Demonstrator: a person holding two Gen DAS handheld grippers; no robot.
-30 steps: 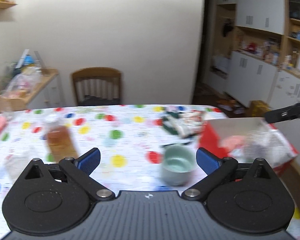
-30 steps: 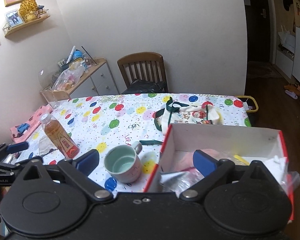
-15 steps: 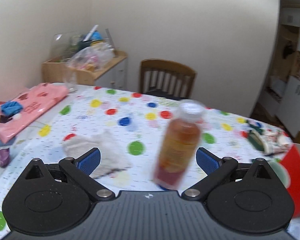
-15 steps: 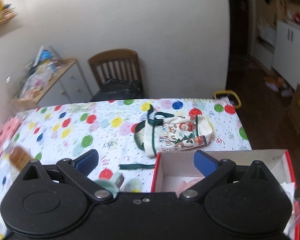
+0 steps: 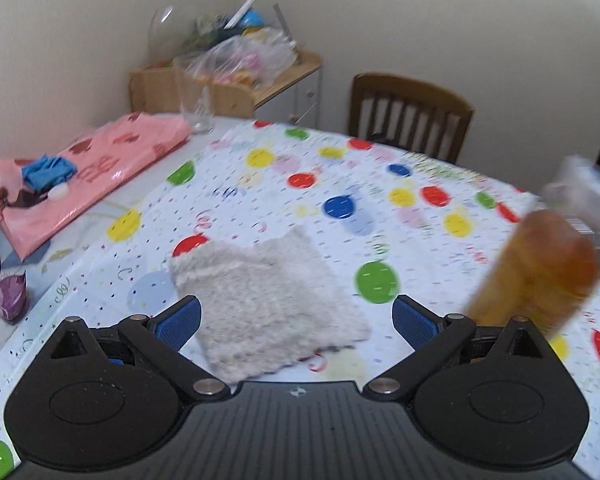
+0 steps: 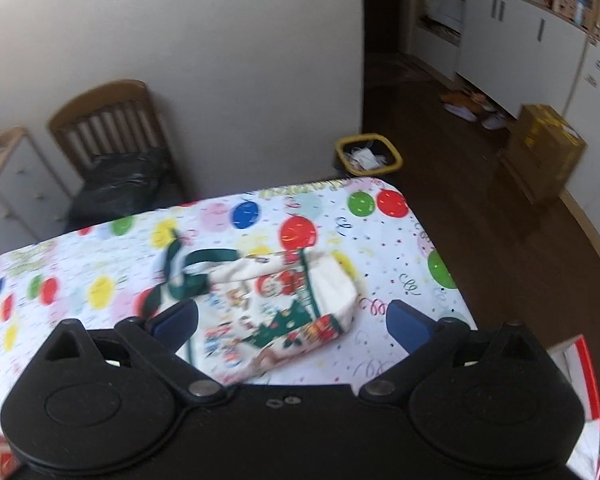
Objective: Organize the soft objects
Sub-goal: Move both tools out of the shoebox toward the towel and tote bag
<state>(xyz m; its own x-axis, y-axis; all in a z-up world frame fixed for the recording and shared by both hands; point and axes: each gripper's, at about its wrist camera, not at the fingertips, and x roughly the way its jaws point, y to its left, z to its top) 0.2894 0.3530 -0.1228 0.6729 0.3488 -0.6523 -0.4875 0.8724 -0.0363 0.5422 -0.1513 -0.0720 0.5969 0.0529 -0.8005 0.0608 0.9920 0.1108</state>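
Note:
A fluffy cream cloth (image 5: pixel 266 300) lies flat on the dotted tablecloth (image 5: pixel 340 184) in the left wrist view. My left gripper (image 5: pixel 296 322) hangs open over its near edge, blue pads to either side. In the right wrist view a white fabric bag with a Christmas print and green handles (image 6: pixel 276 308) lies on the table. My right gripper (image 6: pixel 292 324) is open above its near side, holding nothing. The red-and-white box (image 6: pixel 580 376) shows only as an edge at the lower right.
A bottle of amber drink (image 5: pixel 540 268) stands right of the left gripper. A pink wrapped pack (image 5: pixel 96 168) and a glass (image 5: pixel 198 100) sit at the far left. A wooden chair (image 5: pixel 410 116) stands behind the table. The table's right edge (image 6: pixel 448 264) drops to a dark floor.
Both grippers swung and closed in: the left turned leftward from the bottle onto the cream cloth, the right moved from above the box toward the printed bag. Both stayed open.

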